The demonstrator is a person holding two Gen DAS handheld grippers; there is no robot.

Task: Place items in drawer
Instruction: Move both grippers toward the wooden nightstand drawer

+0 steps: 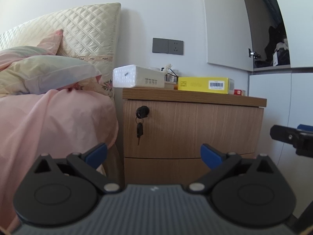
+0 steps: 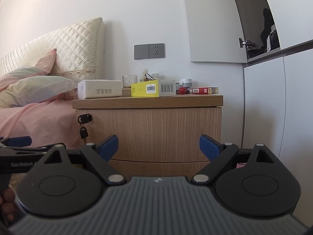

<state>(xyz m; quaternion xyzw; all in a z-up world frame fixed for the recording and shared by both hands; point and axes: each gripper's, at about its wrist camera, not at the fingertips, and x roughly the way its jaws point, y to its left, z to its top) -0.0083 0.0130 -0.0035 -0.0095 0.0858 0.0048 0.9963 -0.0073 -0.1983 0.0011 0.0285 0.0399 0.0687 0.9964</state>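
Both grippers are spread wide with nothing in them, left gripper (image 1: 154, 154) and right gripper (image 2: 158, 145) facing the closed drawer (image 2: 154, 131). On the table (image 2: 148, 98) above the drawer: tissue pack (image 2: 99, 89), yellow box (image 2: 145, 89), red pack (image 2: 203, 90).

A wooden nightstand (image 2: 148, 99) carries a white tissue pack (image 2: 99, 91); right of it, 1 yellow box (image 2: 144, 90), then a red box (image 2: 201, 90).
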